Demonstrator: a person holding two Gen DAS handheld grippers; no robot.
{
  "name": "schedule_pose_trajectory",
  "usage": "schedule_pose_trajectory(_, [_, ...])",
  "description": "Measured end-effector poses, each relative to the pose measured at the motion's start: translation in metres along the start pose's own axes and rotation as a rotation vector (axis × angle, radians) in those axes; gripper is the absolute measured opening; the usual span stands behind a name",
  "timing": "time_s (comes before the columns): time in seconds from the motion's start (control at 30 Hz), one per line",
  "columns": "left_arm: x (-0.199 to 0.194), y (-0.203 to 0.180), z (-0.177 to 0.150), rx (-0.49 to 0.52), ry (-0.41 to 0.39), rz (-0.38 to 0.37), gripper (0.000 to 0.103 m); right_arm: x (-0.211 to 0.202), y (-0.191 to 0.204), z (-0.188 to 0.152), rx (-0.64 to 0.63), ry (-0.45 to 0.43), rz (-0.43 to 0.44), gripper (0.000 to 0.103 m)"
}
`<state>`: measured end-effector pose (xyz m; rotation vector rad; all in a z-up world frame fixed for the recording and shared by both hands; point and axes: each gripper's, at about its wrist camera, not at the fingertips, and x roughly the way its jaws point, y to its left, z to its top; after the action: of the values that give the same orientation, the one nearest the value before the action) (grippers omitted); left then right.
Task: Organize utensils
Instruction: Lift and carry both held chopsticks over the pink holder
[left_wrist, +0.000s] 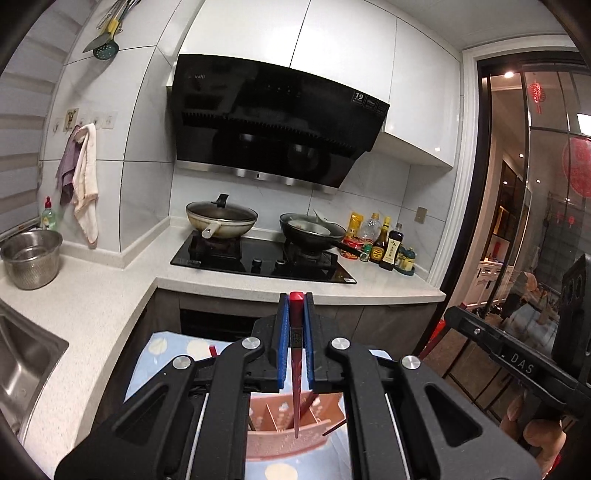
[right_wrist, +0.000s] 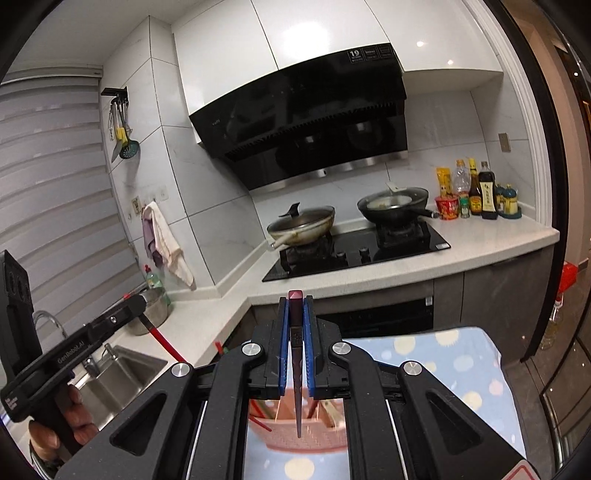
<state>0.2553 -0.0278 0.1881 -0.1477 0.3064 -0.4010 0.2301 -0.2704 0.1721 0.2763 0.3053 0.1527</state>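
Holding one slim, glossy red lacquered chopstick (left_wrist: 296, 354) in my left claw (left_wrist: 295, 343) and another (right_wrist: 296, 354) in my right claw (right_wrist: 295, 343), both clamped near the thick end above the pink slotted plastic holder (left_wrist: 280, 439) (light, stiff, slippery, so I grip the square top).

Two pans (left_wrist: 221, 218) side by side on stove (left_wrist: 258, 258); bottles (left_wrist: 384, 243) right of it; sink (left_wrist: 22, 365) left; utensil holder (left_wrist: 295, 424) on cloth (right_wrist: 461, 373) below.

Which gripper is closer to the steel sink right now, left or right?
Left. The left gripper hangs beside the sink; the right gripper sits farther over, above the pink holder.
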Motion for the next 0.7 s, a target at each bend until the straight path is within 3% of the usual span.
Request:
schedule_pose_trajectory(0.27, [0.036, 0.012, 0.003, 0.018, 0.008, 0.055, 0.007, 0.046, 0.006, 0.005, -0.004, 0.024, 0.004, 0.007])
schedule_pose_trajectory(0.7, [0.064, 0.028, -0.025, 0.011, 0.085, 0.091, 0.007, 0.096, -0.006, -0.043, 0.029, 0.167, -0.024, 0.007])
